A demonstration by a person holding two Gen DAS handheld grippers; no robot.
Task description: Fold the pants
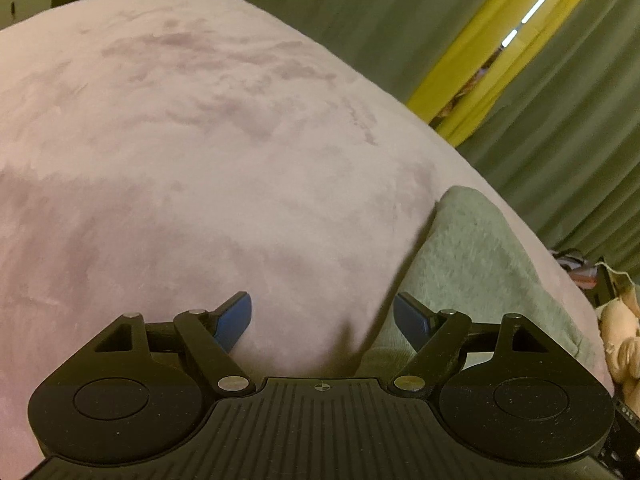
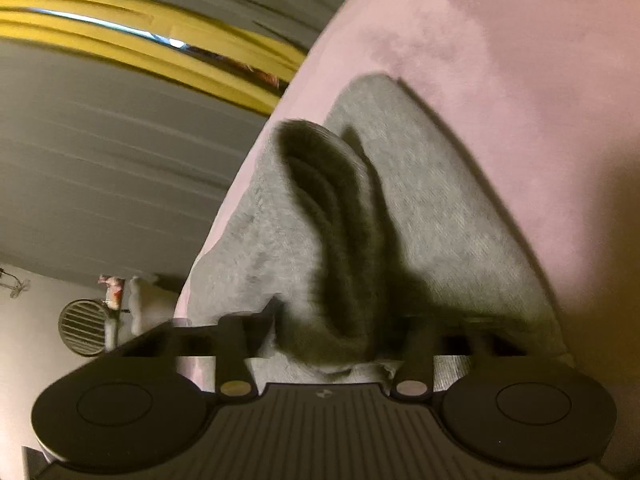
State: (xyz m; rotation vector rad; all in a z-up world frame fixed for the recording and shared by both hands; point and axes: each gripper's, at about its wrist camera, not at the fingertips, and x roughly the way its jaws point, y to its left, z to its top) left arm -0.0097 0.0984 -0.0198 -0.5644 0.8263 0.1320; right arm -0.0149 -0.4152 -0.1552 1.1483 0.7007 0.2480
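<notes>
Grey pants lie on a pink plush blanket. In the left wrist view they lie at the lower right. My left gripper is open and empty, its blue fingertips just above the blanket, the right one over the pants' edge. In the right wrist view the pants lie stretched ahead, and a raised fold of them rises from between the jaws of my right gripper. That gripper's fingertips are hidden by the cloth, and the view is blurred.
Grey-green curtains with a yellow curtain hang beyond the blanket's far edge. Stuffed toys lie at the right edge. In the right wrist view a round fan stands low at the left.
</notes>
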